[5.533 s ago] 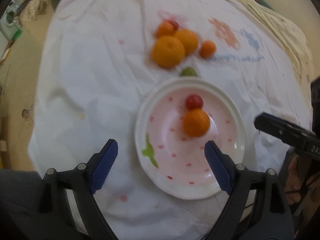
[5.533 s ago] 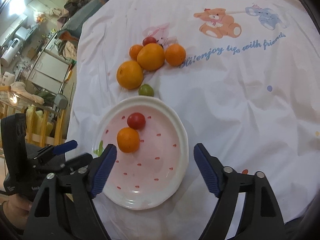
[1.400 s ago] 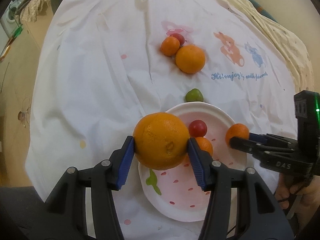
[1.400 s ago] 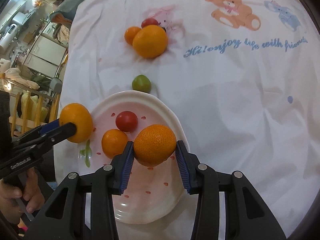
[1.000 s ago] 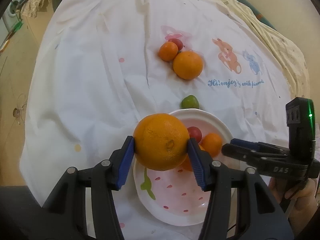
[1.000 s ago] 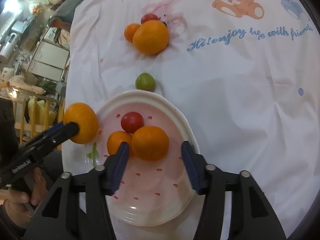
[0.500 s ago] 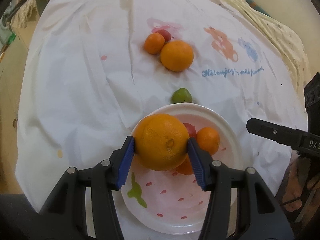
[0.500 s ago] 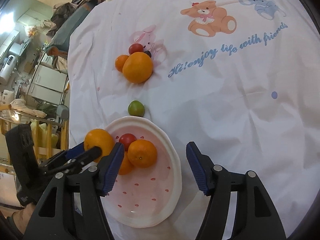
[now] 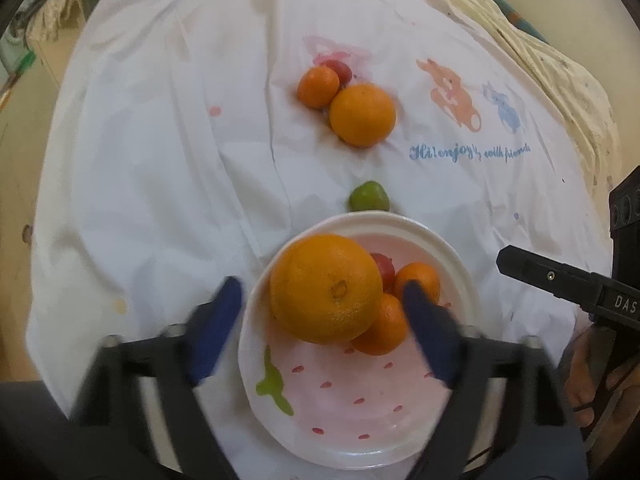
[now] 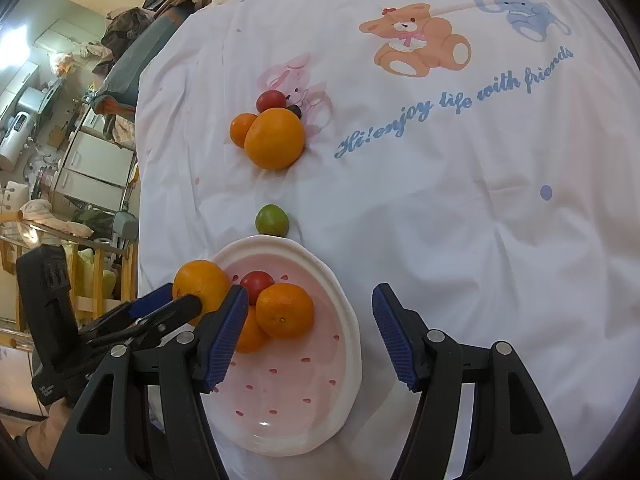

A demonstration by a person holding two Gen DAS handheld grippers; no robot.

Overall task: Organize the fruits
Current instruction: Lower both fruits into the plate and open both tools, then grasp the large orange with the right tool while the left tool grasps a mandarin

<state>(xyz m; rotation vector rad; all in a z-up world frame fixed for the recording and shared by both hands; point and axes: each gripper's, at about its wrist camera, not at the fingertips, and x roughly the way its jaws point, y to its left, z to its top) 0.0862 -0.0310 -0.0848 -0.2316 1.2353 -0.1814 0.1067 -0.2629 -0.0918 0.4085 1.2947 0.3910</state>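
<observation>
A white plate with pink dots (image 9: pixel 360 420) (image 10: pixel 296 412) holds a red tomato (image 10: pixel 256 285) and two small oranges (image 10: pixel 285 310). My left gripper (image 9: pixel 324 316) is open over the plate's near-left rim, its blue fingers blurred. A big orange (image 9: pixel 326 288) (image 10: pixel 200 284) sits between them, clear of both pads. My right gripper (image 10: pixel 304 334) is open and empty over the plate's right side. On the cloth beyond lie a green fruit (image 9: pixel 368 197) (image 10: pixel 272 220), a big orange (image 9: pixel 362 114) (image 10: pixel 275 138), a small orange (image 9: pixel 318 86) and a red tomato (image 10: pixel 271 100).
The white cloth with bear and elephant print (image 10: pixel 420 44) covers the whole table. Its left edge (image 10: pixel 138 200) drops off to a cluttered room. The right gripper's black body (image 9: pixel 568 284) shows at the right of the left wrist view.
My left gripper has opened and let go of the big orange over the plate. My right gripper has drawn back a little, still open.
</observation>
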